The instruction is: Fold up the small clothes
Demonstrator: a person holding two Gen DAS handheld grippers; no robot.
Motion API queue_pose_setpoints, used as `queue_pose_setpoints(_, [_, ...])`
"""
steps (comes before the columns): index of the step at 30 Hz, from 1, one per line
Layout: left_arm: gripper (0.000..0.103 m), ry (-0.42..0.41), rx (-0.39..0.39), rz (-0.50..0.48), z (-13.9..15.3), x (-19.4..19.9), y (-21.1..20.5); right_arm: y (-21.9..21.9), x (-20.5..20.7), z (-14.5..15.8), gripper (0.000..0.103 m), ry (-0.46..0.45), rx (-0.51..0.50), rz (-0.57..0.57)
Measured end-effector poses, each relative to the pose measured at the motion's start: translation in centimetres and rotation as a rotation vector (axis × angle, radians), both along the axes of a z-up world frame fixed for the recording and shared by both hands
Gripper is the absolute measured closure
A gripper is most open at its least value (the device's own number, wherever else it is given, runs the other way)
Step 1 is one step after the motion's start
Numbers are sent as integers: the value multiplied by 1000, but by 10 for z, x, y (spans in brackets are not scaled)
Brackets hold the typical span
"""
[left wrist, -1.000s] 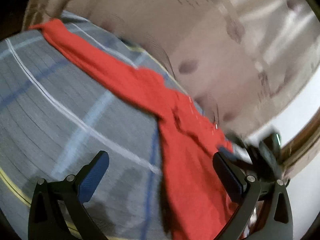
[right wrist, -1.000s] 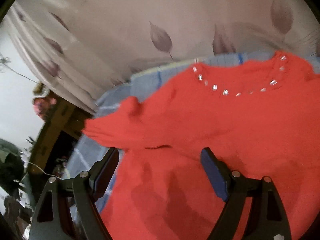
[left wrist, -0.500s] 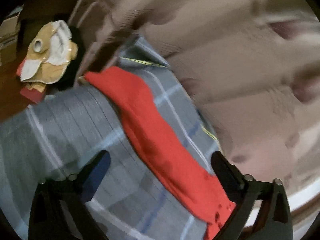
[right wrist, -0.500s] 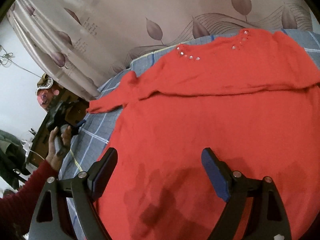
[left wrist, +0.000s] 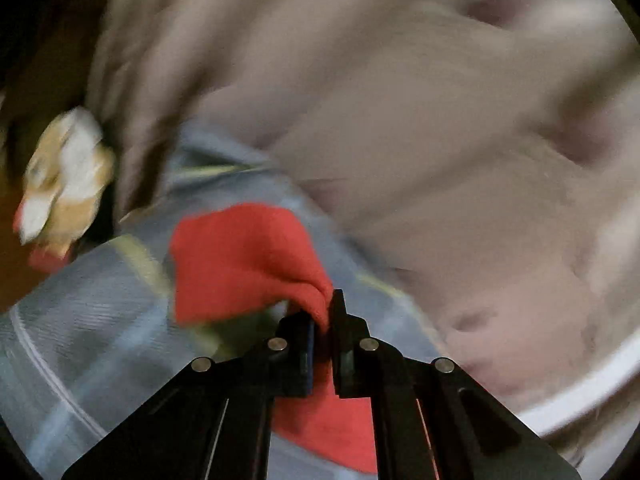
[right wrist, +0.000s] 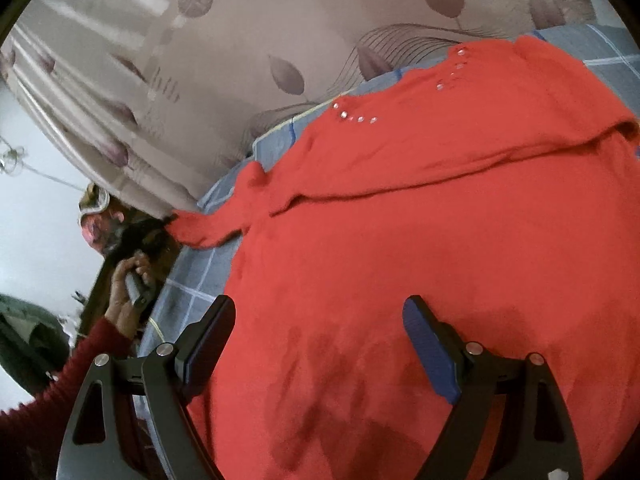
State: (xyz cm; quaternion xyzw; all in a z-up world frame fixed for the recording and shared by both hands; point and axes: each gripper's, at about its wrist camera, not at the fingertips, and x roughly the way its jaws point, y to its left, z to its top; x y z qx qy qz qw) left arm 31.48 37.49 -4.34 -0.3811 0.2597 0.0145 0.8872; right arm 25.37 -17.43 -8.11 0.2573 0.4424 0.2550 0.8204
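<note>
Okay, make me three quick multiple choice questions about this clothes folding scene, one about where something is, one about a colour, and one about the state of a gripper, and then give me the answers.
1. Where does the red sweater lie?
A. on the blue checked bedsheet
B. on a wooden floor
C. over a chair back

2. What colour are the pads of the right gripper?
A. yellow
B. blue
C. white

3. How does the left gripper stand?
A. wide open above the sheet
B. shut on nothing
C. shut on the sweater's sleeve

Answers:
1. A, the checked sheet shows around the sweater's edges.
2. B, both inner pads show blue in the right wrist view.
3. C, red fabric is pinched between its closed jaws in the left wrist view.
</note>
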Motion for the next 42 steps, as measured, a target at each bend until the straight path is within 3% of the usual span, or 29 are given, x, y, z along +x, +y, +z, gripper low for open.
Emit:
queue_pose_setpoints(5, [97, -155, 146, -284, 88, 5, -144, -21, -7, 9, 19, -15, 13, -63])
queue_pose_setpoints(8, [97, -198, 188, -467, 109, 12, -240, -38, -15, 11, 19, -29, 18, -100])
queue_pose_setpoints(11, [97, -199, 214, -617, 103, 24, -329, -61, -21, 9, 19, -29, 42, -143])
queue_pose_setpoints(14, [97, -178, 242, -726, 77, 38, -406, -85, -27, 5, 19, -20, 75, -188])
queue_pose_setpoints(17, [96, -145, 259, -839, 37, 50, -468, -104, -32, 2, 18, -16, 98, -220])
queue_pose_setpoints(20, [88, -72, 276, -898, 0, 62, -503, -119, -35, 0, 18, -14, 111, -237])
queue_pose_setpoints(22, [88, -14, 267, -910, -10, 64, -507, -130, -36, 0, 18, -11, 122, -246])
queue_pose_setpoints(24, [81, -25, 235, -904, -6, 55, -494, -137, -37, 1, 17, -14, 128, -254])
queue_pose_setpoints(26, [53, -61, 216, -875, 5, 44, -475, -140, -34, 2, 17, -16, 129, -255])
queue_pose_setpoints(27, [29, -89, 200, -855, 11, 36, -462, -142, -32, 1, 17, -13, 128, -254])
queue_pose_setpoints(28, [13, -137, 176, -823, 17, 26, -442, -143, -27, 1, 17, -8, 128, -253])
queue_pose_setpoints(30, [4, -215, 162, -727, 23, 4, -405, -145, -19, 5, 17, -13, 126, -245])
queue_pose_setpoints(32, [4, -213, 218, -639, 18, -10, -376, -142, -4, 9, 17, -34, 98, -231])
queue_pose_setpoints(36, [4, -108, 286, -547, -17, -18, -331, -140, 37, 13, 17, -26, 32, -221])
queue_pose_setpoints(39, [4, -54, 230, -503, -45, -18, -311, -128, 70, 20, 17, -8, -87, -232])
queue_pose_setpoints(42, [4, 12, 111, -470, -76, -14, -299, -98, 93, 29, 17, 5, -308, -246])
